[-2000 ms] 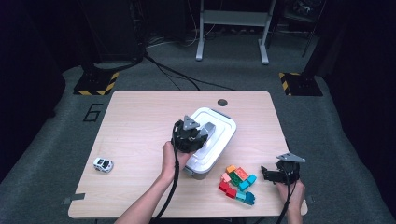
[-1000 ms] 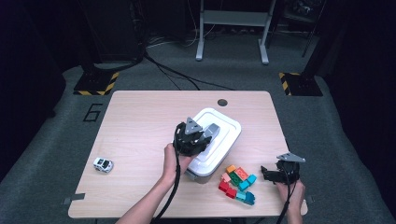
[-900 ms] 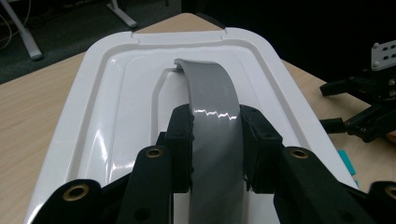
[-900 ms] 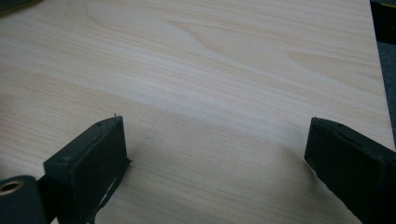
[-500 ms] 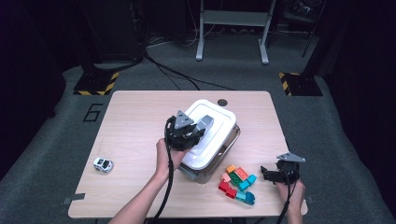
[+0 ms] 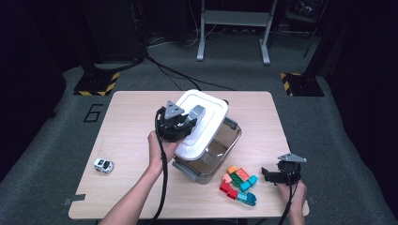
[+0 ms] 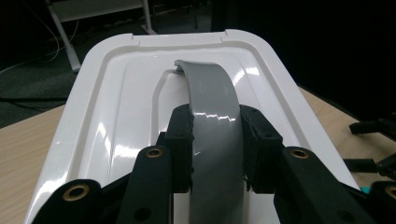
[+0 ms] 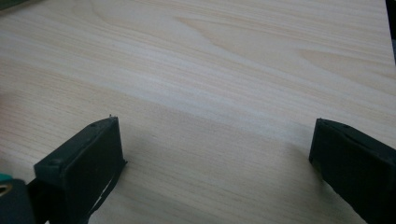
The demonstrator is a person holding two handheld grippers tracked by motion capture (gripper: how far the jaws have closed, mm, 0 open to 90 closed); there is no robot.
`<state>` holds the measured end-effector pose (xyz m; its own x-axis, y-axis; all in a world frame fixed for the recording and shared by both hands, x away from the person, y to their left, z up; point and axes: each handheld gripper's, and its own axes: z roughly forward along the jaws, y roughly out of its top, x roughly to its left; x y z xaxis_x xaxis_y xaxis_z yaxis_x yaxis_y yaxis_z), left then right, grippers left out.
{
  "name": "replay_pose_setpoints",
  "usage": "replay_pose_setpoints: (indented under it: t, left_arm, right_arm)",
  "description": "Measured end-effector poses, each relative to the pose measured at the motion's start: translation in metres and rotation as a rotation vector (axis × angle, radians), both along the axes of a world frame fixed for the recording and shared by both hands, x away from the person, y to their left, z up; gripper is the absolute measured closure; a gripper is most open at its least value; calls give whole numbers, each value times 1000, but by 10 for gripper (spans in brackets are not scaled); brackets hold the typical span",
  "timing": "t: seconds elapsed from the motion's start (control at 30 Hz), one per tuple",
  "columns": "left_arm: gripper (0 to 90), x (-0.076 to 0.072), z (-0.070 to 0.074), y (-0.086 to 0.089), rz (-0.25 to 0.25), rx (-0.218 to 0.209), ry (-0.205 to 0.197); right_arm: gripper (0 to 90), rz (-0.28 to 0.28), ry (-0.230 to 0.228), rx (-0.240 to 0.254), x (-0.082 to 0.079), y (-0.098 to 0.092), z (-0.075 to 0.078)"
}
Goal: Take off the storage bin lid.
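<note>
A white lid (image 6: 209,117) with a grey handle (image 6: 196,114) hangs tilted above a smoky clear box (image 6: 228,140) in the middle of the table. My left gripper (image 6: 187,124) is shut on that handle. In the left gripper view the jaws press both sides of the grey handle (image 7: 212,107), with the white lid (image 7: 116,107) beyond. The box's right side is uncovered. My right gripper (image 6: 266,176) rests near the front right corner, jaws open over bare wood (image 8: 210,70), right of a pile of coloured bricks (image 6: 239,183).
A small white toy car (image 6: 103,165) sits at the table's front left. A dark round mark lies at the far edge behind the lid. The wooden table (image 6: 131,122) stands on grey floor with cables and a metal stand behind.
The left gripper has lifted the lid up and to the left, tilting it, so the box beneath now shows. The right gripper has not moved.
</note>
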<state>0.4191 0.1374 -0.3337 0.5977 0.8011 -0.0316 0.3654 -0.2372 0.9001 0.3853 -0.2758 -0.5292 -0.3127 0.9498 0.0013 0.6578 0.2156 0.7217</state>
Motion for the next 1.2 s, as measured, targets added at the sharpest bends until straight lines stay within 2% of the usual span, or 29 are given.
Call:
replay_pose_setpoints:
  t: [0.1,0.27,0.47,0.63,0.73,1.0,1.2]
  left_arm:
    - [674,4,2,5,21,-12,-3]
    - [674,11,3,12,46,-26,6]
    - [674,20,3,21,81,-28,18]
    - [674,27,4,29,107,-12,16]
    - [674,30,3,36,127,-17,12]
    - [674,43,-5,58,204,-32,7]
    - [674,51,-15,72,248,-12,15]
  right_arm:
    - [19,20,-2,-1,0,0,0]
    - [8,23,1,-4,1,0,0]
    - [0,14,9,4,1,2,0]
    - [0,13,8,3,1,2,0]
    - [0,15,8,2,1,2,0]
    - [1,16,6,2,1,2,0]
    - [2,26,1,-2,1,1,0]
